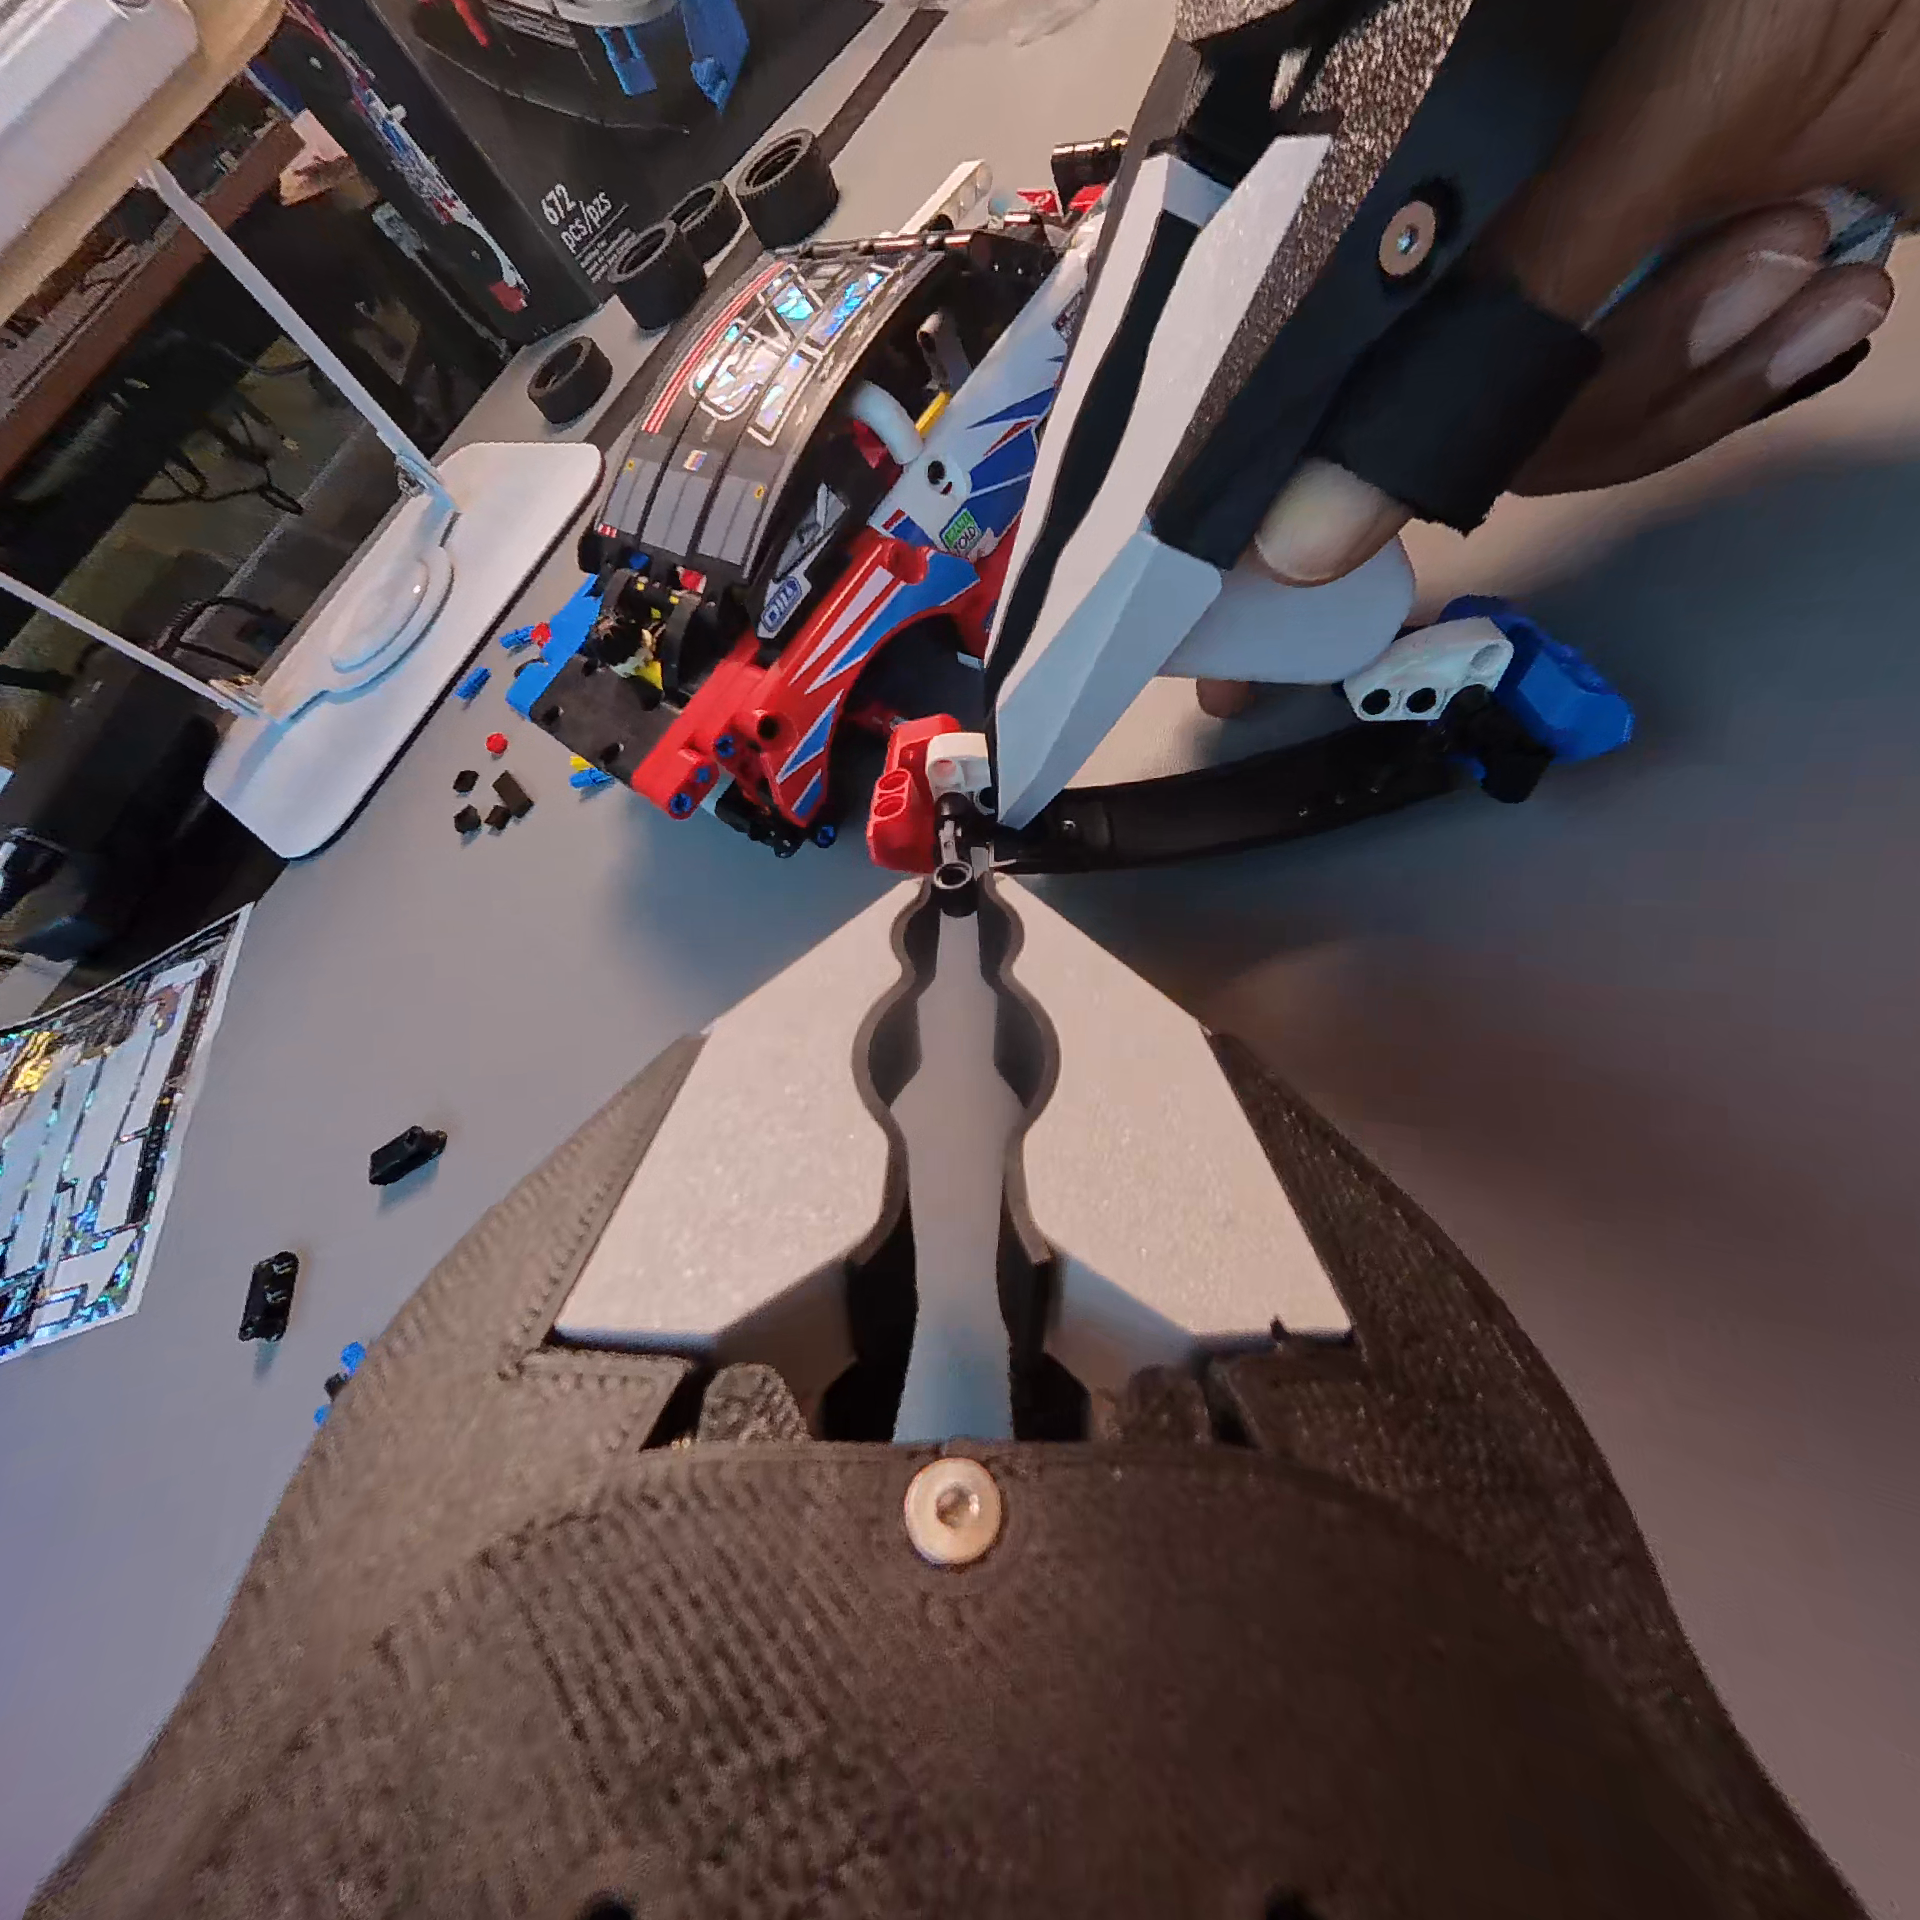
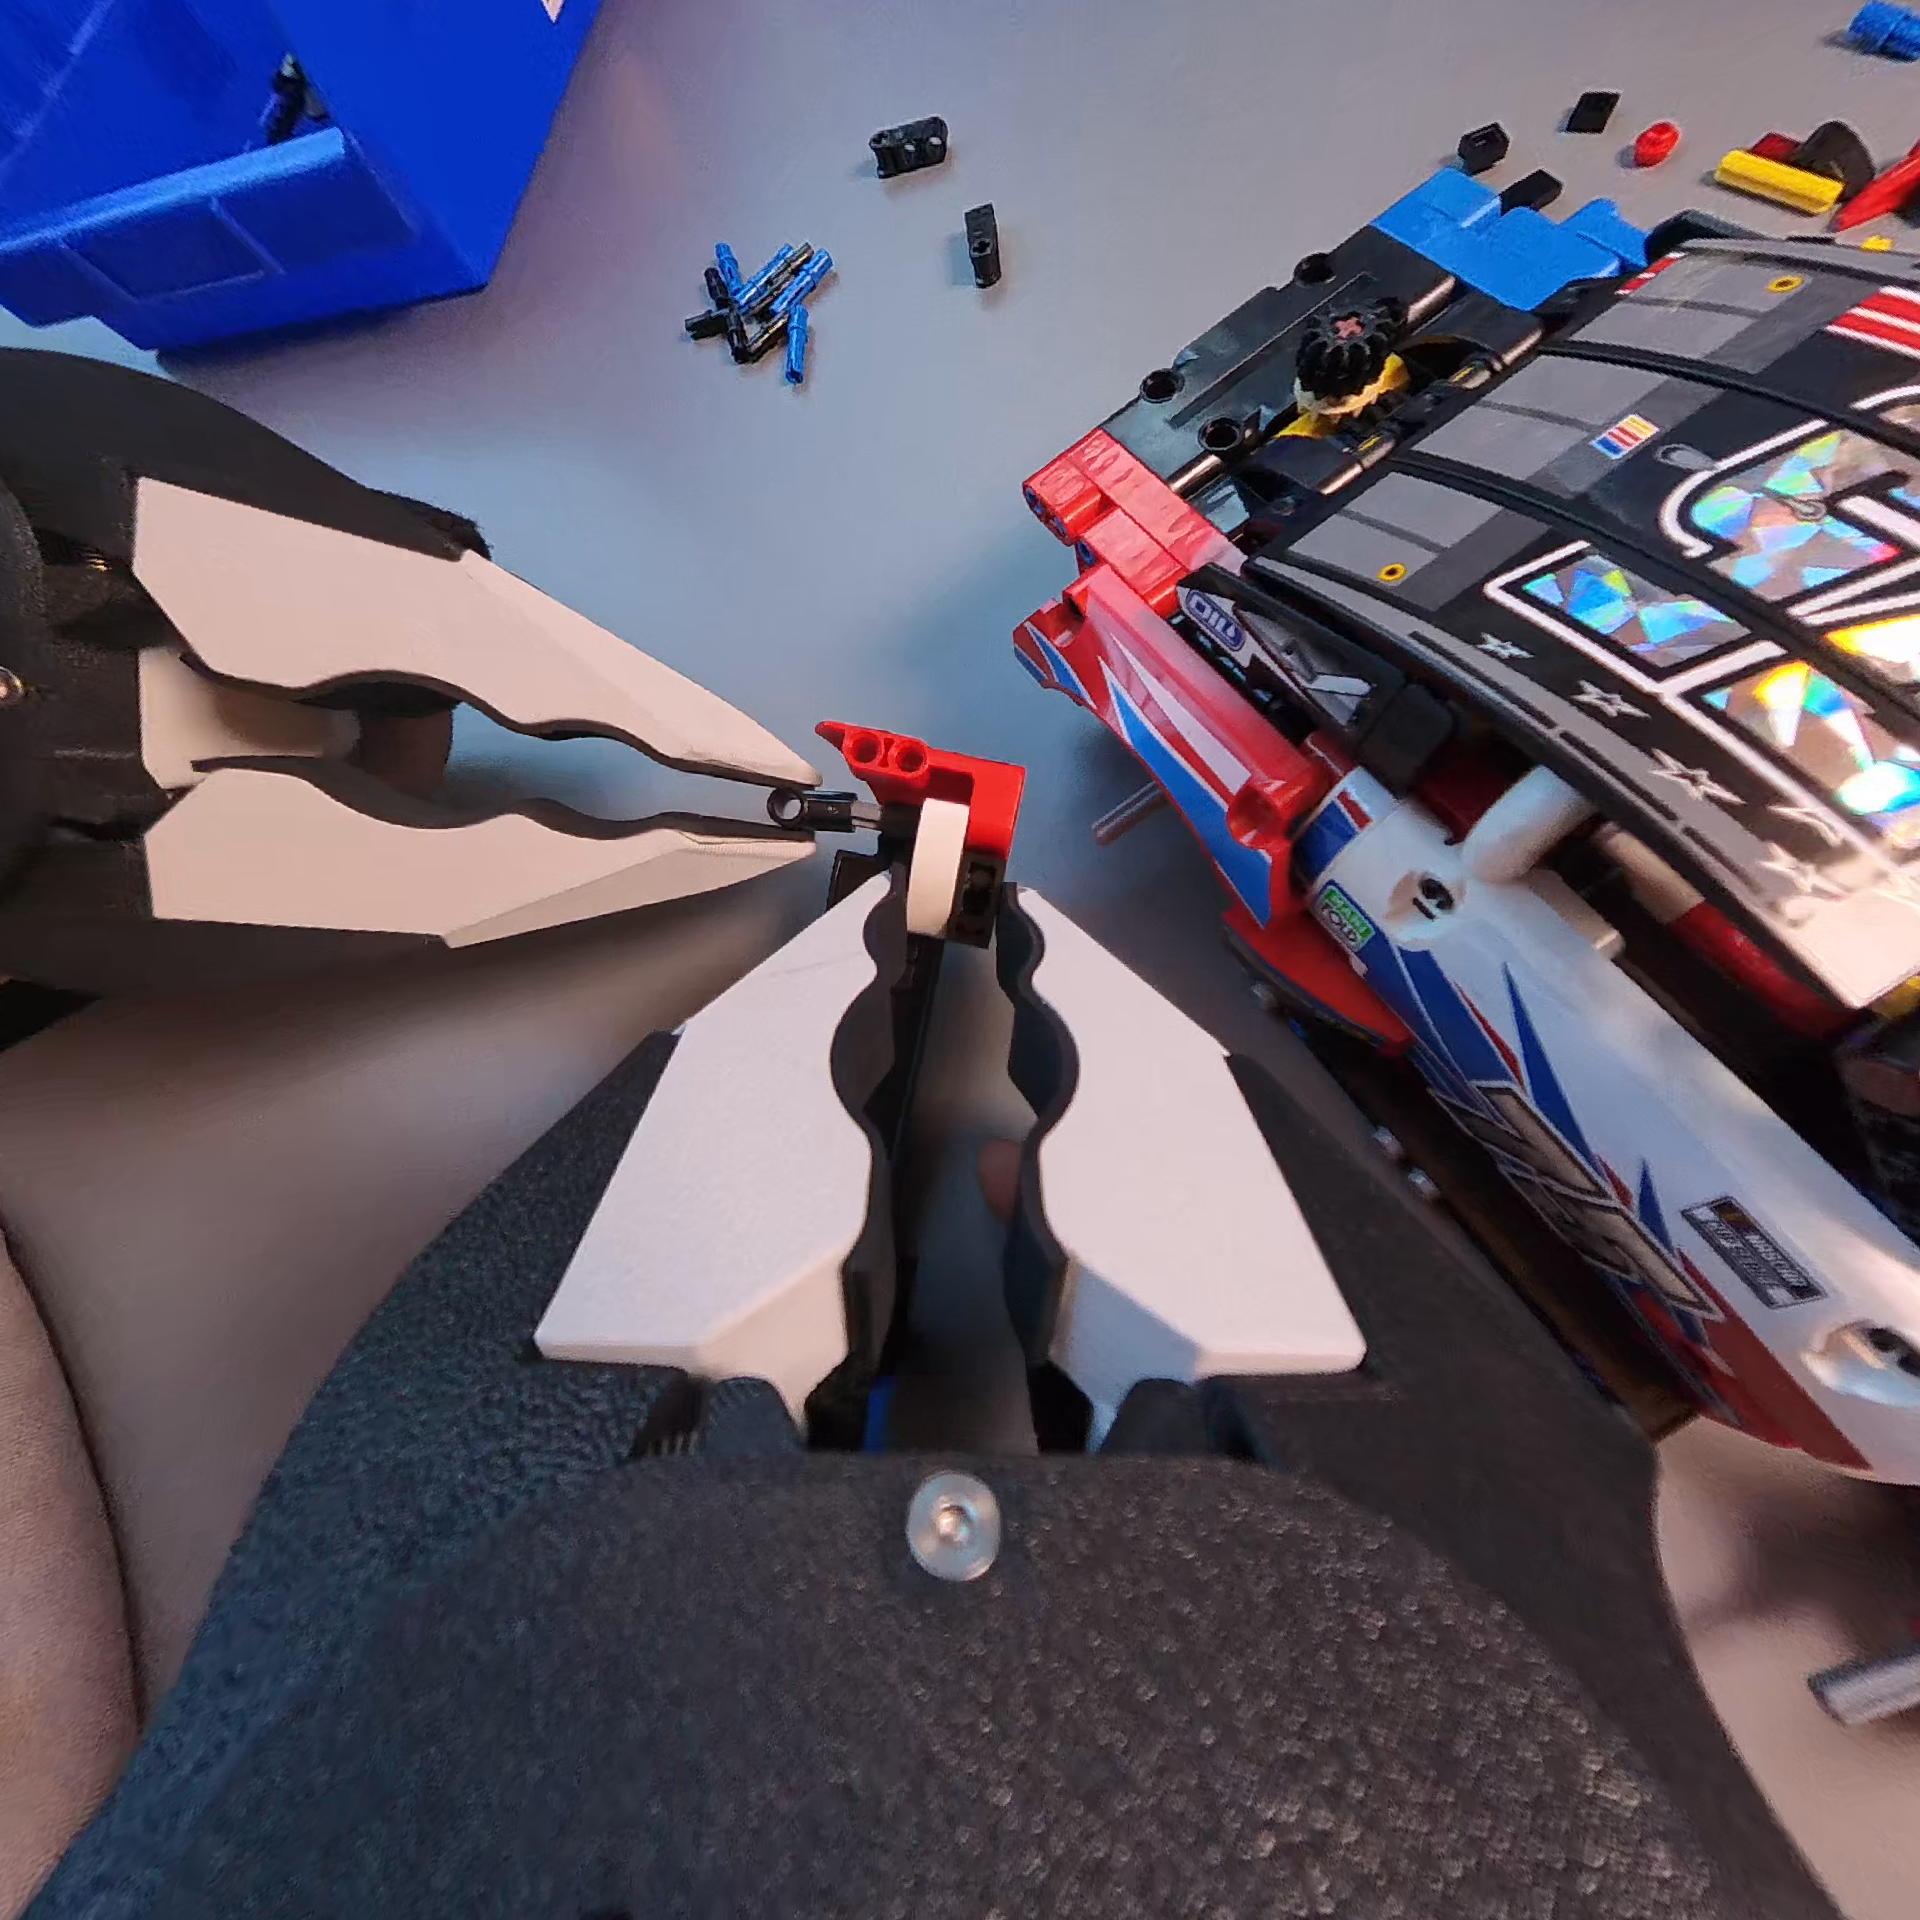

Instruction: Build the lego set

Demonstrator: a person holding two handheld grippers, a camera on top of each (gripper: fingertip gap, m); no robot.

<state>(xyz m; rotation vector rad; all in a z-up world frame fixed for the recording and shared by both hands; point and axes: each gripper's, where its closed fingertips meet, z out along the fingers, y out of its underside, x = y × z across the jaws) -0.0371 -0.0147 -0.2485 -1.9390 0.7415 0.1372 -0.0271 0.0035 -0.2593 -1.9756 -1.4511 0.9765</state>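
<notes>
My left gripper [image 1: 956, 896] is shut on a small black pin connector [image 1: 951, 871], its tip set against a sub-assembly. That sub-assembly is a curved black beam [image 1: 1247, 800] with a red angle piece [image 1: 904, 795] and a white piece at one end and a blue block [image 1: 1558, 686] at the other. My right gripper [image 2: 940, 906] is shut on it just below the red piece [image 2: 971, 790]. In the right wrist view the left gripper [image 2: 816, 816] comes in from the left with the pin [image 2: 805, 805]. The red, white, blue and black car body [image 2: 1558, 727] lies to the right, also in the left wrist view [image 1: 831, 499].
Several black tyres [image 1: 665, 260] and the set's box [image 1: 540, 156] stand behind the car. A white lamp base [image 1: 416, 623] and a sticker sheet [image 1: 94, 1132] lie at the left. Loose blue pins [image 2: 769, 301] and black pieces [image 2: 909, 145] lie near a blue bin [image 2: 208, 156]. My left and right fingertips are right by each other. The white lamp base [image 1: 416, 623] is about equally far from each gripper, around 35 cm.
</notes>
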